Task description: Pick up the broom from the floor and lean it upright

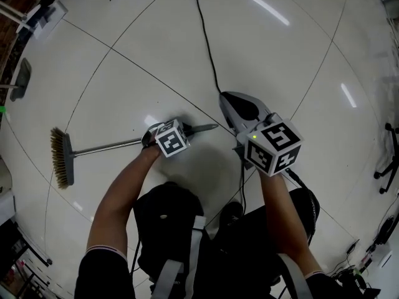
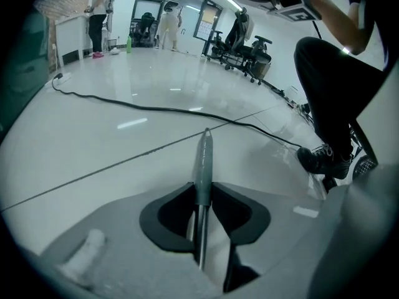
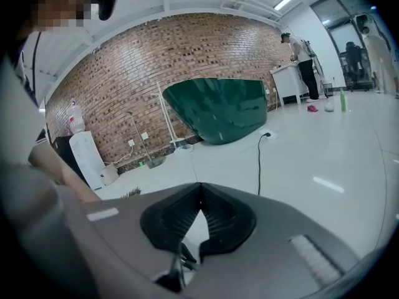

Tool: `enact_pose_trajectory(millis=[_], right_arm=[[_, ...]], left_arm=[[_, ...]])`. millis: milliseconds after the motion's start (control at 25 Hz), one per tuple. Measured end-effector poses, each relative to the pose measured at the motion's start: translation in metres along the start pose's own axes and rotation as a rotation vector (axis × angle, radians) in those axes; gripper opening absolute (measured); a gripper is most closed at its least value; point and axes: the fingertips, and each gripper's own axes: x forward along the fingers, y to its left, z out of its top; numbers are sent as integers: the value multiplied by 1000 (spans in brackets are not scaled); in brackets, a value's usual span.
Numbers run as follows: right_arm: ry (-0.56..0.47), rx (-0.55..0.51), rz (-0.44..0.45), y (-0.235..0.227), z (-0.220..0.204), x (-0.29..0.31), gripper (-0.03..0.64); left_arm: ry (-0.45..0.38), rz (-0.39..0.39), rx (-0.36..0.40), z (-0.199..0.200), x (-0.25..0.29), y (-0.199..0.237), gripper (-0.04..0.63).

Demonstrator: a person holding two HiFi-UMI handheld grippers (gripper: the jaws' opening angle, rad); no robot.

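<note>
Broom [image 1: 100, 147]: just one, lying flat on the floor [image 1: 293, 61]. Its bristle head is at the left of the head view, and its thin metal handle runs right to a tapered grey end. There are two grippers. The left gripper [image 1: 190, 131] is clamped on the handle near that end, with its dark ribbed pads pressed to both sides and the grey tip poking out past them. The right gripper [image 1: 225, 98] hangs just beside it with its jaws closed tip to tip on nothing. Each gripper carries one cube with square markers.

The floor is glossy white tile with thin dark joints. One black cable [image 1: 206, 42] runs across it.

The left gripper view looks along the broom [image 2: 204, 161] between the left gripper's [image 2: 202, 189] pads. It adds a cluster of black office chairs [image 2: 246, 45] and the person's black shoe [image 2: 324, 161]. The right gripper view shows the right gripper's [image 3: 201, 189] meeting pads, and only this view takes in a curved red brick wall [image 3: 156, 67] and a large dark green panel [image 3: 218, 108] leaning before it.
</note>
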Motion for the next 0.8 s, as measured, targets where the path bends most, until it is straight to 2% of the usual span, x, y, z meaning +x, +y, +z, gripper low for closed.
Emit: enact_pose_trajectory(millis=[240, 400, 520, 800], right_arm=[[-68, 2, 2, 1, 28, -7, 2], [-105, -16, 8, 7, 64, -13, 2], [-128, -21, 15, 20, 103, -23, 2], [-79, -60, 69, 90, 203, -54, 2]], left_arm=[[-139, 85, -59, 26, -60, 35, 98], [-294, 189, -84, 53, -139, 64, 100], [-375, 237, -104, 71, -206, 70, 101], [-452, 419, -134, 99, -372, 64, 100]])
